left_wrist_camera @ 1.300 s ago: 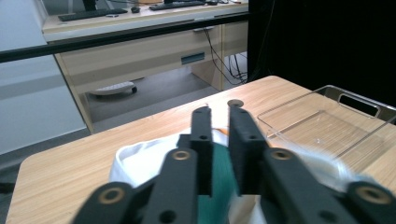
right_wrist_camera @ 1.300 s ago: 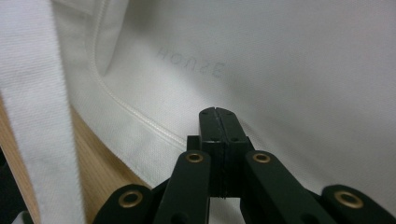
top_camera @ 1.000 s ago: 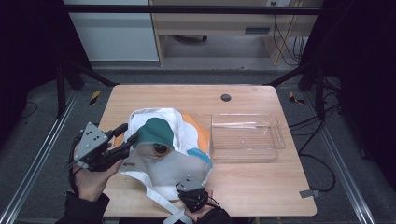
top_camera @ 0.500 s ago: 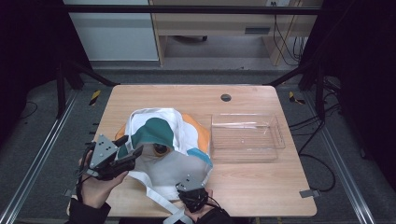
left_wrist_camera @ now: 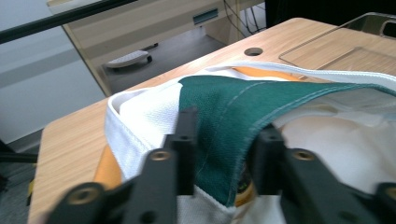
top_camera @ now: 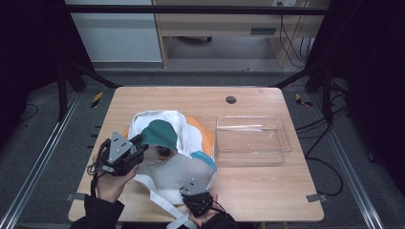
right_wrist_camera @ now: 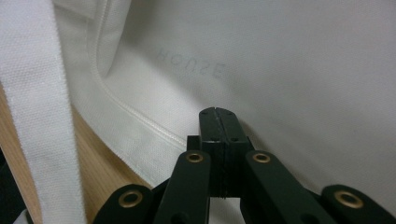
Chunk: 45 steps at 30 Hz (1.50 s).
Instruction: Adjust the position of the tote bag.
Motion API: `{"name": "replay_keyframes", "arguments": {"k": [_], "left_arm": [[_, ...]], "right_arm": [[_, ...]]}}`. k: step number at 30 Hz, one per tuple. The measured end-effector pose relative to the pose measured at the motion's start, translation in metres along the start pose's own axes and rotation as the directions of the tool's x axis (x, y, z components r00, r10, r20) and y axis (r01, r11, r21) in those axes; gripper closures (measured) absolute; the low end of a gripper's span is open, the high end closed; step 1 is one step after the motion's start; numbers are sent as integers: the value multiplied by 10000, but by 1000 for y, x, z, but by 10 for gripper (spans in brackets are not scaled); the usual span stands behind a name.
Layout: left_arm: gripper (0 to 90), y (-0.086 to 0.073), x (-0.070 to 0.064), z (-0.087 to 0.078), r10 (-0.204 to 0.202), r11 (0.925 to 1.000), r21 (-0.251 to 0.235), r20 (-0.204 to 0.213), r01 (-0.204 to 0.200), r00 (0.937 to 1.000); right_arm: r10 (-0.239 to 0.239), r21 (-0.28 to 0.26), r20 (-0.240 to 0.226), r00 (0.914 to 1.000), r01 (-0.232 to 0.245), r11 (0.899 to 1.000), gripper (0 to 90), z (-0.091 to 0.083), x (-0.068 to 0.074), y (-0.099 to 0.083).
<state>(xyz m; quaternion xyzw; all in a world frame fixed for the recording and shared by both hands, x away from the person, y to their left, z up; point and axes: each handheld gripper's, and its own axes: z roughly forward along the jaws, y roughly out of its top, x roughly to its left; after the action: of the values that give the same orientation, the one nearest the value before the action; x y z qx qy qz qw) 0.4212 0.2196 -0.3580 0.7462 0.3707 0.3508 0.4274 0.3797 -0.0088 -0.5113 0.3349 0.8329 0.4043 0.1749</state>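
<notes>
While my right gripper, jaws together, pins white canvas tote bag, left gripper jaws straddle its green flap, apart, mouth facing left.

High view overhead, claw views close, sharing perhaps the bag

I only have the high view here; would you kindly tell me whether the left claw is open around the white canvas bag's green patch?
Observer: Yes. The left claw is open, with one jaw on either side of the dark green cloth patch on the white canvas bag.
Operator: Thank you. And the right claw?
Observer: The right claw is shut, with its tip against the bag's white panel. No cloth shows between its jaws.
</notes>
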Motion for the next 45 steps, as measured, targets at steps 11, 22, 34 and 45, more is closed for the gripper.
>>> {"name": "replay_keyframes", "arguments": {"k": [11, 22, 34, 45], "left_arm": [[867, 15, 2, -4, -360, 9988, -327, 50, 361, 9993], [869, 34, 12, -14, -925, 9907, -979, 257, 946, 9954], [870, 48, 13, -5, -966, 9886, -1136, 222, 986, 9951], [870, 53, 21, 8, -1117, 9886, -1018, 2, 1111, 9937]], "right_arm": [[0, 14, 7, 10000, 0, 10000, 900, 0, 0, 0], [-72, -12, 32, 10000, 72, 10000, 900, 0, 0, 0], [-88, 41, -54, 9999, 89, 10000, 900, 0, -1, 1], [-76, 152, -82, 9999, 78, 9999, 900, 1, -1, 3]]}}
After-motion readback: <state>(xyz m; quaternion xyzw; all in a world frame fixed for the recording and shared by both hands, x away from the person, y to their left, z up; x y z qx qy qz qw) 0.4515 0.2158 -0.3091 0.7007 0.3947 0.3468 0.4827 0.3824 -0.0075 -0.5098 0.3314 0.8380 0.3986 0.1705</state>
